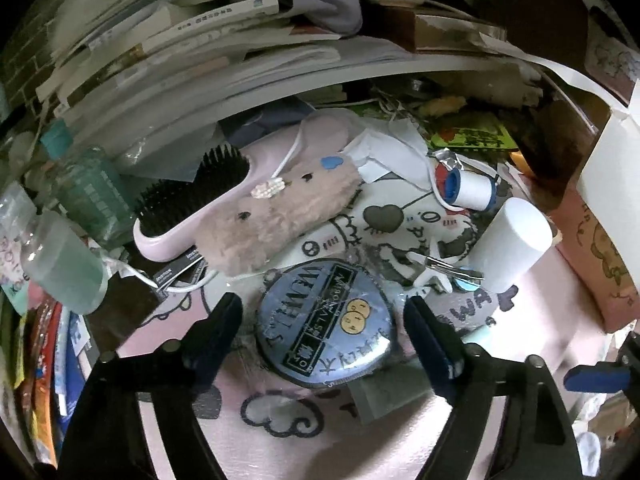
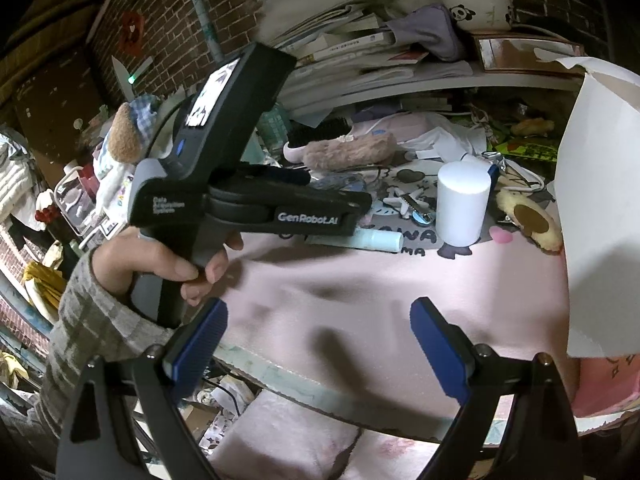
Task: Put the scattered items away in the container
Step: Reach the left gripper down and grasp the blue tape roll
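Both grippers gape: left gripper (image 1: pixel 324 312) straddles a glossy, seemingly plastic-wrapped round badge (image 1: pixel 326 322).

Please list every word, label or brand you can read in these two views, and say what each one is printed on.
"GenRobot.AI": side of the left gripper, seen from the right wrist view.
"WA": grey patch on the pink mat; the right wrist view shows more of it, roughly "AWA".
Round blue badge between the open left fingers: upside-down lettering, not reliably readable.
Book spines, green packet, small print on the gripper body: too small or blurred.
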